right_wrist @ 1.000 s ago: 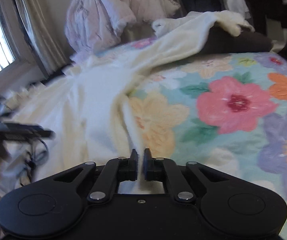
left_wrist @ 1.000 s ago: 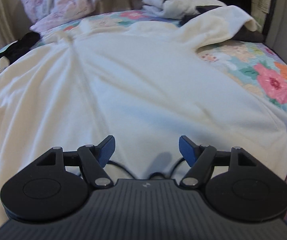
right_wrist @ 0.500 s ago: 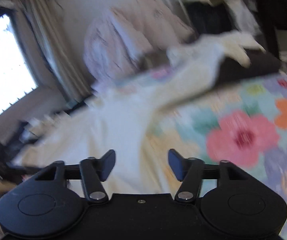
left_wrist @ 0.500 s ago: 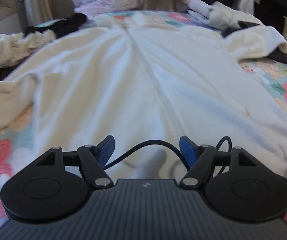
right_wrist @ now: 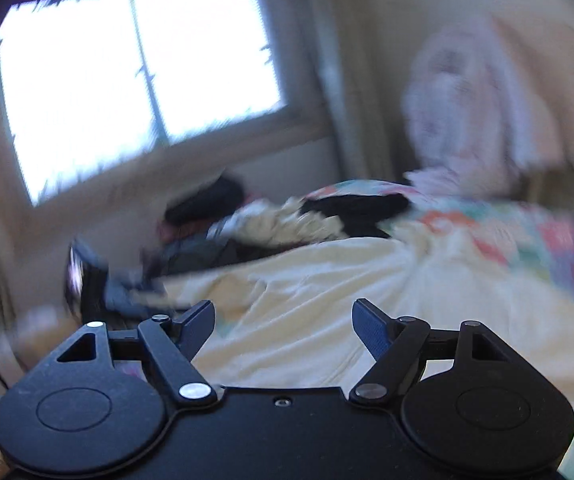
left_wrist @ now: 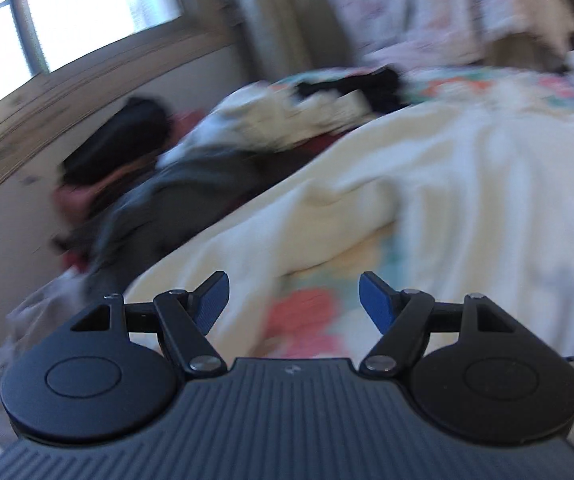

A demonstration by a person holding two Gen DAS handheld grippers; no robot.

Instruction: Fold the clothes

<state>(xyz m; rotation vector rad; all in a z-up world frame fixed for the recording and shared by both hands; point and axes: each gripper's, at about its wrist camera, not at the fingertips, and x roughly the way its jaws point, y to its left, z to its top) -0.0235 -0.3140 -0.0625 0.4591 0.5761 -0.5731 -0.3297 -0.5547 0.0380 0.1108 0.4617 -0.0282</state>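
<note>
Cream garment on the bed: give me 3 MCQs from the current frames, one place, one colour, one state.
1. Where does the cream garment lie?
A. Spread on the floral bedspread
B. Hanging at the window
C. On the floor

2. What colour are the left claw pads?
A. Red
B. Blue
C. White

3. What is between the right claw jaws?
A. A pinched cream sleeve
B. A black sock
C. Nothing; they are opening and empty

Key: 1 A, the flower print shows under its edge. 2 B, both pads are blue in the left wrist view. 3 C, the jaws stand apart with the cloth lying beyond them.
</note>
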